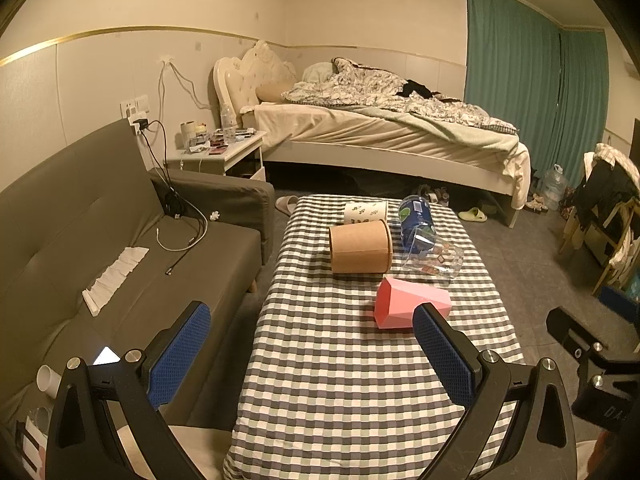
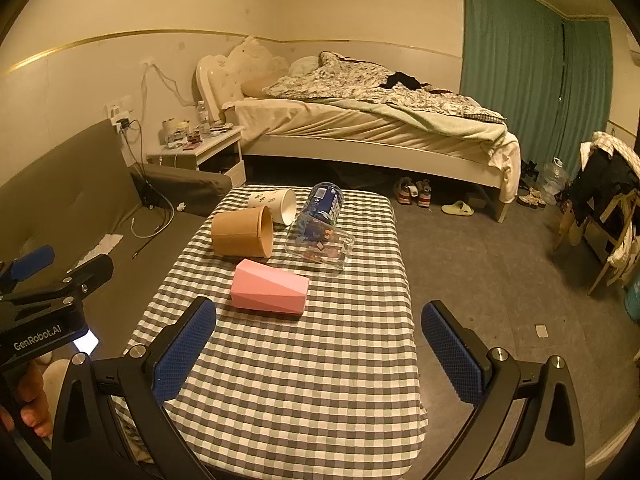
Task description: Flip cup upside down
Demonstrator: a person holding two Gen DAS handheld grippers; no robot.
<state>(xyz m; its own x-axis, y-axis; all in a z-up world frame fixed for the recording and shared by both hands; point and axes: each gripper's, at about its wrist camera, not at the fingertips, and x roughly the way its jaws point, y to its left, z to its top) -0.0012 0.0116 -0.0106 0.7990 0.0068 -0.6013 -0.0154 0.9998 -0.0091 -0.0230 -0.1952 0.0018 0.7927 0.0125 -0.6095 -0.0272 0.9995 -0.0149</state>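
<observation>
Several cups lie on their sides on the checkered table (image 1: 340, 380) (image 2: 312, 380). The nearest is a pink faceted cup (image 1: 404, 304) (image 2: 270, 288). Behind it lie a brown paper cup (image 1: 360, 246) (image 2: 242, 232), a clear glass cup (image 1: 434, 258) (image 2: 322, 246), a blue printed cup (image 1: 416, 216) (image 2: 322, 202) and a white leaf-print cup (image 1: 366, 210) (image 2: 274, 202). My left gripper (image 1: 312, 320) is open and empty, above the table's near end. My right gripper (image 2: 318, 318) is open and empty, just short of the pink cup. The left gripper also shows at the left edge of the right wrist view (image 2: 44, 268).
A grey sofa (image 1: 100, 240) with cables and a cloth runs along the table's left side. A bed (image 1: 380, 128) and a cluttered nightstand (image 1: 224, 148) stand behind. Shoes and a slipper (image 2: 458, 208) lie on the floor at the right, near a chair with clothes (image 2: 608, 200).
</observation>
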